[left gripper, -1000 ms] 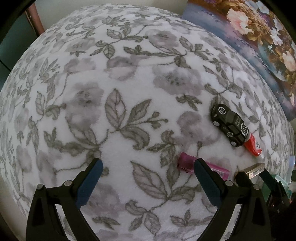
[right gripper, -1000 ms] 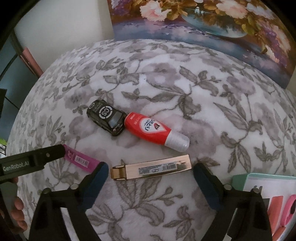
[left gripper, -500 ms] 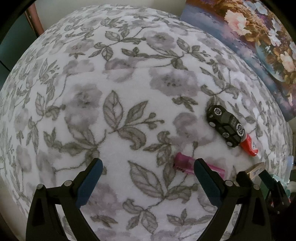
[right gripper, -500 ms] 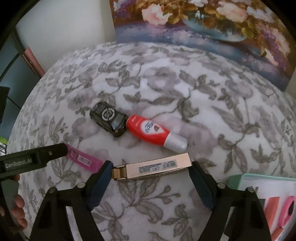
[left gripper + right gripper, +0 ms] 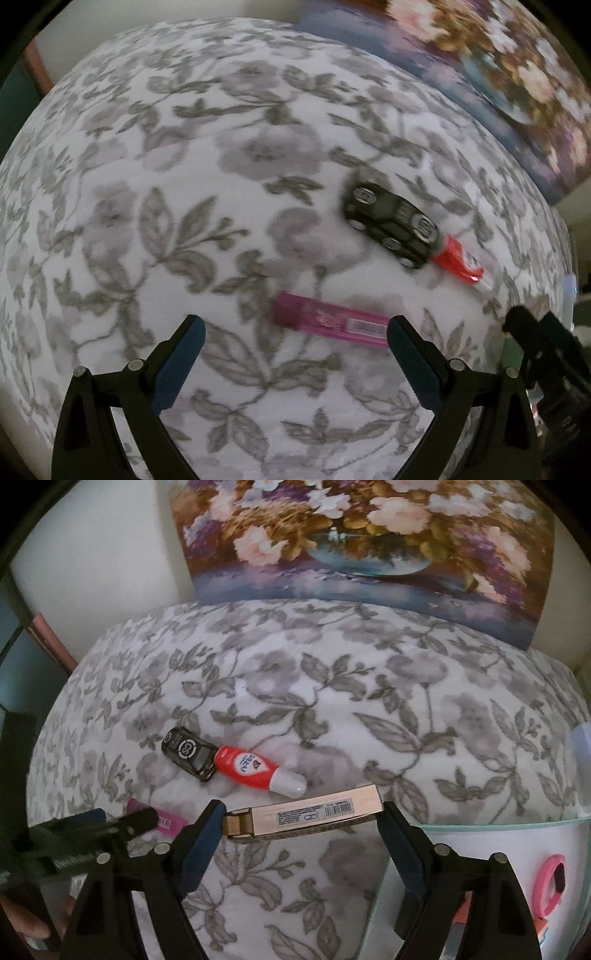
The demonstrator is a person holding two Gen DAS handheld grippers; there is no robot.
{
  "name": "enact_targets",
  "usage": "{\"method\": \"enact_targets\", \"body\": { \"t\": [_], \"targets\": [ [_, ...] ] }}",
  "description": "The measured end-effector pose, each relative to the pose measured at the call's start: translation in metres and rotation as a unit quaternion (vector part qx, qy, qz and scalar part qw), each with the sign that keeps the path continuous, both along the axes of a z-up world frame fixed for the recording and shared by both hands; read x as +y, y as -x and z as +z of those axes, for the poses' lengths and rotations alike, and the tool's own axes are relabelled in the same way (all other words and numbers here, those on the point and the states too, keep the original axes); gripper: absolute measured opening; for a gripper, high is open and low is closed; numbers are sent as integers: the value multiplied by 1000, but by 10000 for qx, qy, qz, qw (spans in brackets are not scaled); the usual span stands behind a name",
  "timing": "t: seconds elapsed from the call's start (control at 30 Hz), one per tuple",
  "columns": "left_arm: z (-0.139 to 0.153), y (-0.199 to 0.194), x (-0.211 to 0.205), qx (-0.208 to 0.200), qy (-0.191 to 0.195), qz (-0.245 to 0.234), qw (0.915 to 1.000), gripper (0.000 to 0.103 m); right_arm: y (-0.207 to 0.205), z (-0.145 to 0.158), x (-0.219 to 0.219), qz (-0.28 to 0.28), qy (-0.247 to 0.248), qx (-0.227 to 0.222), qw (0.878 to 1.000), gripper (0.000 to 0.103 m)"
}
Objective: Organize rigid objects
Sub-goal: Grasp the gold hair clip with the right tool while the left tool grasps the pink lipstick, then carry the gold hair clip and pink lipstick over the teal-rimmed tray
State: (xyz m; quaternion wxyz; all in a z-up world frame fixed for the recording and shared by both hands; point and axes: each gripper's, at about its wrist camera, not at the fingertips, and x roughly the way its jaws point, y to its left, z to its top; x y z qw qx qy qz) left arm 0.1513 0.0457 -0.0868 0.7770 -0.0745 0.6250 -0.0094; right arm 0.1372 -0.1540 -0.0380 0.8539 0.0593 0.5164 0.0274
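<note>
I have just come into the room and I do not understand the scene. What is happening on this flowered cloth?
A person is tidying small objects with two handheld grippers. The right gripper has its fingers closed on the ends of a gold box, which looks lifted off the flowered cloth. The left gripper is open above a pink tube. A black toy car and a red bottle lie touching. A tray waits at right.

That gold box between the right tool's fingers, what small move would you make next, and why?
Probably carry the gold box sideways toward the mint tray at the right. The right tool has it clamped end to end, apparently raised off the flowered cloth, and that tray already holds a pink item.
</note>
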Motion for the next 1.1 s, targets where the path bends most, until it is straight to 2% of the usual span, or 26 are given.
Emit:
{"method": "enact_targets", "body": {
  "t": [0.1,0.27,0.4,0.63,0.7,0.77,1.0,1.1],
  "targets": [
    [-3,-2,-19,7,-24,-194,9998,99,1,1,-5,-56,-16,-6,10000,85],
    [-12,-3,-60,-71,-531,-596,9968,99,4,-1,-8,-79,-30,43,10000,85],
    [-17,-6,-79,-113,-673,-722,9950,99,4,-1,-9,-70,-58,44,9999,85],
    [-20,-10,-91,-250,-650,-803,9943,98,4,1,-9,-36,-99,45,9999,85],
    [-19,-10,-95,-285,-641,-835,9940,94,5,1,-9,-42,-98,46,9999,85],
    [-14,-7,-86,-341,-650,-862,9936,81,6,1,-10,-55,-99,51,9999,85],
    [-3,-3,-85,-352,-542,-928,9936,82,10,5,-18,-122,-115,38,9999,85],
    [21,-1,-71,-533,-355,-833,9945,82,11,9,-26,-213,-150,-4,9997,85]
  ]
}}
